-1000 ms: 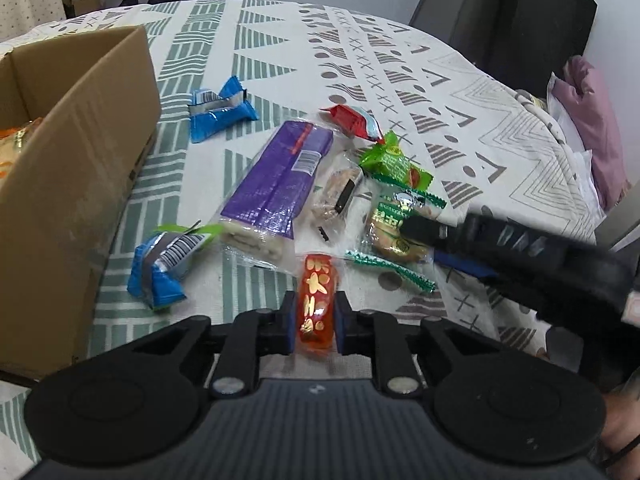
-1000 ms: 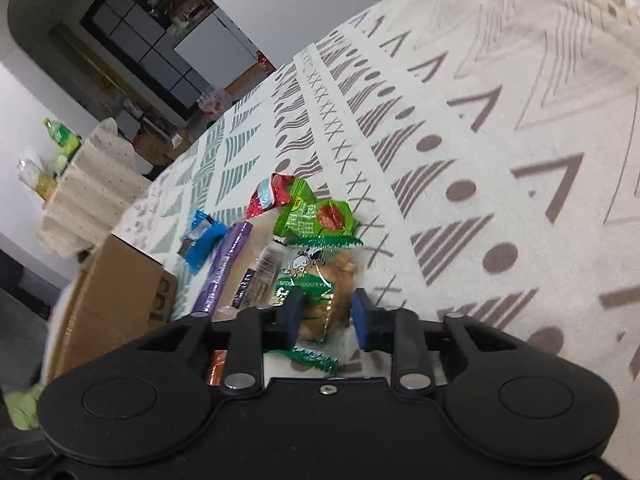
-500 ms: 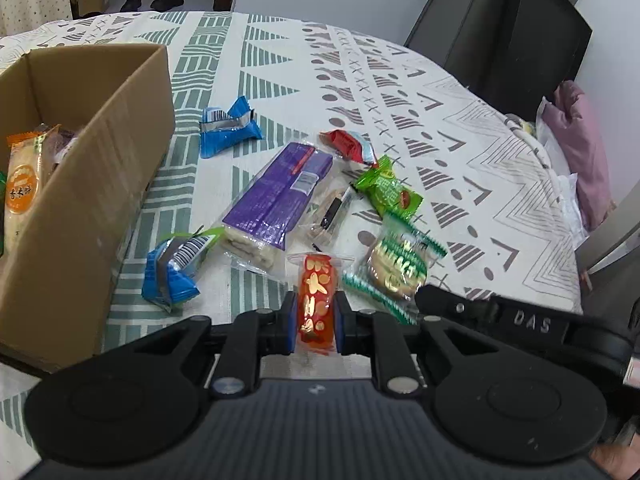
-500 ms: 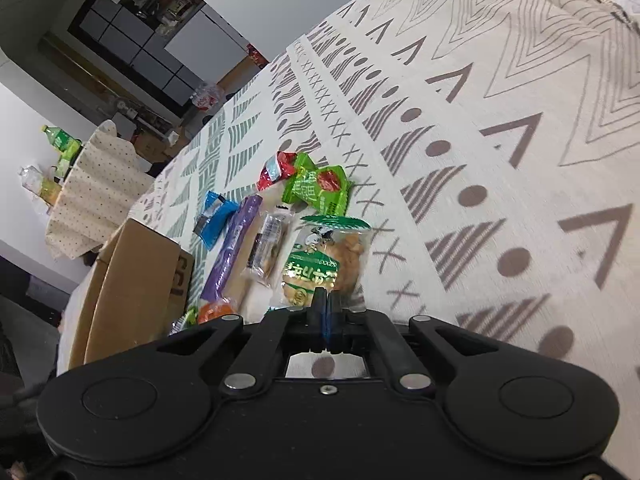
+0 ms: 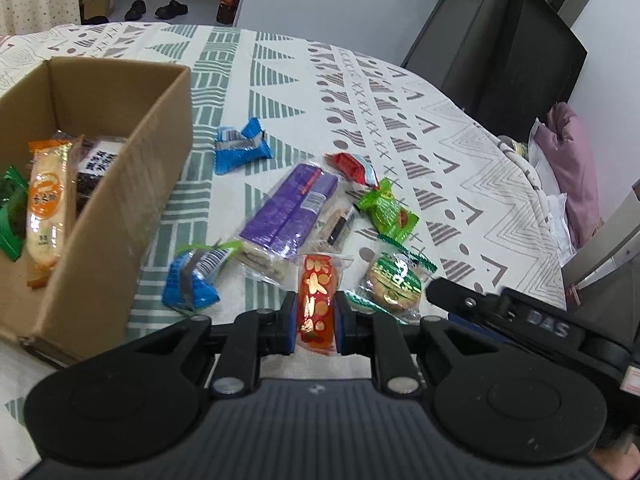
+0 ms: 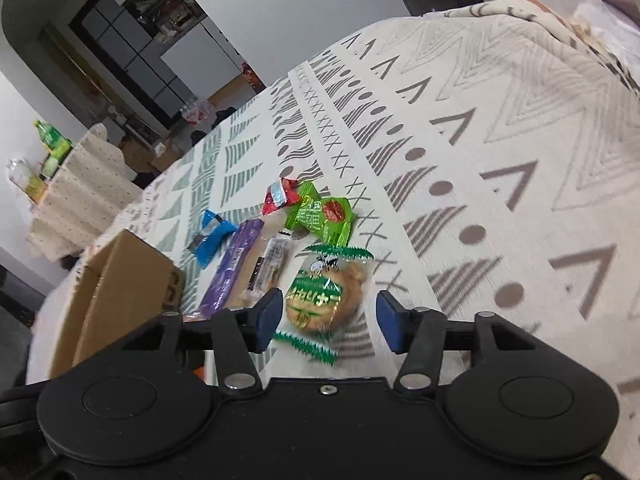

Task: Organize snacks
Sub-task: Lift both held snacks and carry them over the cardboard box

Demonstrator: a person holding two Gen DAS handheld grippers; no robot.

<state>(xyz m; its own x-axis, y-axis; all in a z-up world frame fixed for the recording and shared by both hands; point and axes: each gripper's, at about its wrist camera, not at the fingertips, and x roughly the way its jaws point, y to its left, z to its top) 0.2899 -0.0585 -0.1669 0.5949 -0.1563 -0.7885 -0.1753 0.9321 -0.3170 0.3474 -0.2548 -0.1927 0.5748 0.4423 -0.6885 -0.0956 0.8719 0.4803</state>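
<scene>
My left gripper (image 5: 315,320) is shut on a red snack bar with gold print (image 5: 317,300) and holds it a little above the cloth. My right gripper (image 6: 328,316) is opening. A green cookie packet (image 6: 322,294) lies between its blue pads (image 6: 268,314), which do not press on it. The left wrist view shows the same cookie packet (image 5: 394,280) beside the right gripper (image 5: 504,316). An open cardboard box (image 5: 120,200) stands at the left with several snacks inside; the right wrist view also shows the box (image 6: 116,288).
Loose snacks lie on the patterned tablecloth (image 5: 360,92): two blue packets (image 5: 240,148) (image 5: 192,280), a long purple pack (image 5: 292,208), a clear-wrapped bar (image 5: 336,224), a red candy (image 5: 352,164) and a green packet (image 5: 386,210). A dark chair (image 5: 500,52) stands past the far edge.
The left gripper rose with the red bar, and the box's inside came into view. The right gripper shut on the cookie packet's edge, then opened wide around it.
</scene>
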